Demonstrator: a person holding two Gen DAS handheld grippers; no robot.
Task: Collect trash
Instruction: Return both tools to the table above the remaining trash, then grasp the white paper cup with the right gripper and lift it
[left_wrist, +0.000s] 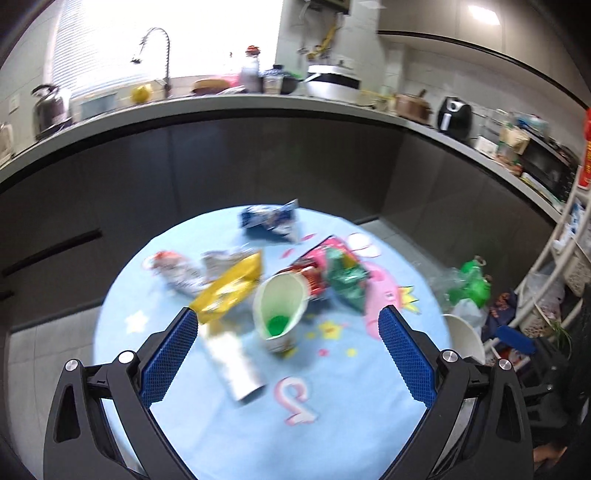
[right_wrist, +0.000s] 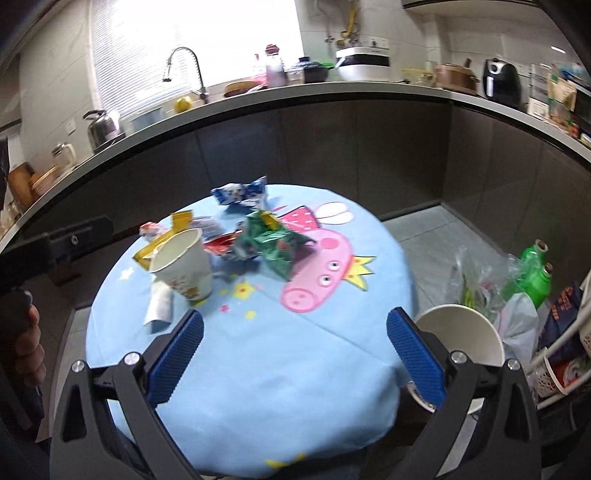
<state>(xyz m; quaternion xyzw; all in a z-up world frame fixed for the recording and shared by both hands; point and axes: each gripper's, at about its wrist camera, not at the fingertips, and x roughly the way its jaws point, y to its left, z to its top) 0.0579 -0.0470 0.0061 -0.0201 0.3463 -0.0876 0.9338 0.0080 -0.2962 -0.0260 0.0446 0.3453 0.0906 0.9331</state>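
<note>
Left claw (left_wrist: 288, 328) hung wide open over the round counter (left_wrist: 221, 424), blue pads empty, nothing between them but the litter below. Right claw (right_wrist: 294, 330) likewise spread wide and empty, above a bare stretch of the blue cartoon-pig cloth (right_wrist: 317, 258).

Trash lay clustered toward the counter's far half: a paper cup (left_wrist: 282, 314) on its side, mouth toward the left camera, something green inside; a yellow snack bag (left_wrist: 229, 288) just beside it, overlapping a silver wrapper (left_wrist: 232, 362); a green foil wrapper (right_wrist: 273, 243) touching a red packet (left_wrist: 314, 273); a blue-and-white bag (left_wrist: 269, 221) at the far edge; a crumpled red-and-white wrapper (left_wrist: 173, 269) to the left. Print on the packets was too blurred to read. A large pink "2" (left_wrist: 295, 398) showed on the cloth.

Off the counter's right side stood a white bin (right_wrist: 461, 336), with green bottles (right_wrist: 532, 273) and plastic bags behind it on the floor.
</note>
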